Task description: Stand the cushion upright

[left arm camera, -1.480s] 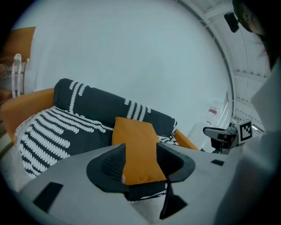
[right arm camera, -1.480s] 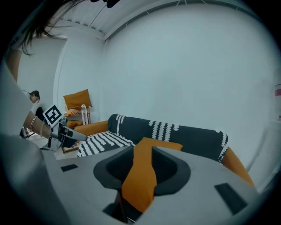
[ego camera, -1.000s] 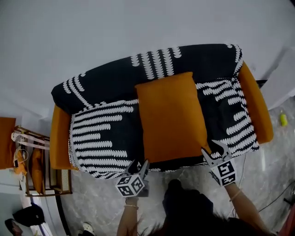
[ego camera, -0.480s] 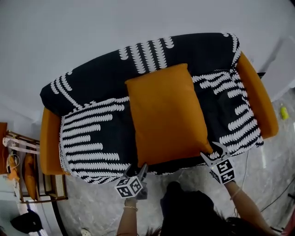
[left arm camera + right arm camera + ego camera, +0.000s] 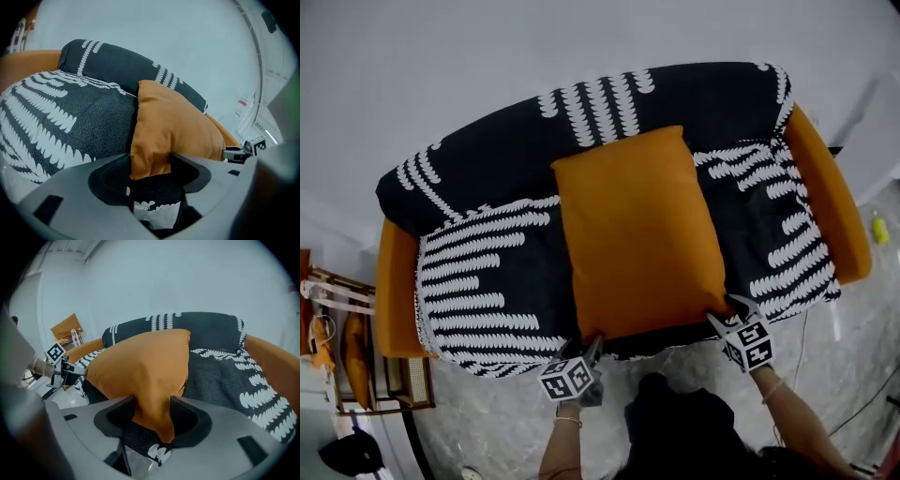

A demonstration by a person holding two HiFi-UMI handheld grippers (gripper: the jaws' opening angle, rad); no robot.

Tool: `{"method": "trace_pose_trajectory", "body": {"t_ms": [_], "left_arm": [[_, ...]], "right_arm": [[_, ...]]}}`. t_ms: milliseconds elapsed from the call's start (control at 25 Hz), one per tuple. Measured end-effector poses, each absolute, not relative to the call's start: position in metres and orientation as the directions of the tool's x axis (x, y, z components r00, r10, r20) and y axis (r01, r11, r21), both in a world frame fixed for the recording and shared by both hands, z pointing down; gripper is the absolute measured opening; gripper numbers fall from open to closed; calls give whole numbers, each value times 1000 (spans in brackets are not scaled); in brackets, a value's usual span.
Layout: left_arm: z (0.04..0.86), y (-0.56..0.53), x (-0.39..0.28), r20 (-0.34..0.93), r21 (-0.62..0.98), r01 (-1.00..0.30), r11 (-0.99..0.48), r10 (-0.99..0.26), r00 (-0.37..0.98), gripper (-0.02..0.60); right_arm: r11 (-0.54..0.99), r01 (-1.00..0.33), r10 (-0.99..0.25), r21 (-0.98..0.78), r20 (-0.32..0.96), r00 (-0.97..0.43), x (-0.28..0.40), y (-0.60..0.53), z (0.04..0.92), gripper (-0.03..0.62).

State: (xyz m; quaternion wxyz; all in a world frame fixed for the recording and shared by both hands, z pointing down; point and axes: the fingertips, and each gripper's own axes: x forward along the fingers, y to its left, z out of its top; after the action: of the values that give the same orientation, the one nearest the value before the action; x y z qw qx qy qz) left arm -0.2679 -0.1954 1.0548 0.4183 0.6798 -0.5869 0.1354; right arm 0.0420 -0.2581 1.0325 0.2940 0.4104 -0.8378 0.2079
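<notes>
Both grippers are at the front edge now. The orange cushion (image 5: 637, 234) lies flat on the seat of the patterned sofa (image 5: 478, 281), and its far edge runs up to the backrest (image 5: 675, 94). The left gripper (image 5: 590, 343) has the near-left corner sitting between its jaws. They are wide apart and have just started to draw in a touch, but I don't think they are pinching yet. The right gripper (image 5: 727, 311) straddles the near-right corner, its jaws spread about as wide as they go and just now still opening.

To do this well, I'd push each gripper a little deeper first, so the jaws bite stuffed fabric and not only the floppy tip. Then close both together. Lift the near edge evenly and swing it up and back, using the far edge as a hinge against the backrest. Keep the two sides level — if one corner leads, the cushion twists and slumps sideways. Let go only once it leans steadily on the backrest.

Against a second ago, both grippers sat short of the seat's front with nothing between their jaws — now each has a corner in its gap. The cushion itself hasn't budged on the seat, and no lift has begun.
</notes>
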Motion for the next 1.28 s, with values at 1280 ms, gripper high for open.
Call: {"method": "trace_pose_trajectory", "body": {"t_ms": [1280], "left_arm": [[816,-196,-270,693,320,-947,37,-691,207,72]], "right_arm": [[555,-830,-543,-61,729,-417,27,-253,821,31]]}}
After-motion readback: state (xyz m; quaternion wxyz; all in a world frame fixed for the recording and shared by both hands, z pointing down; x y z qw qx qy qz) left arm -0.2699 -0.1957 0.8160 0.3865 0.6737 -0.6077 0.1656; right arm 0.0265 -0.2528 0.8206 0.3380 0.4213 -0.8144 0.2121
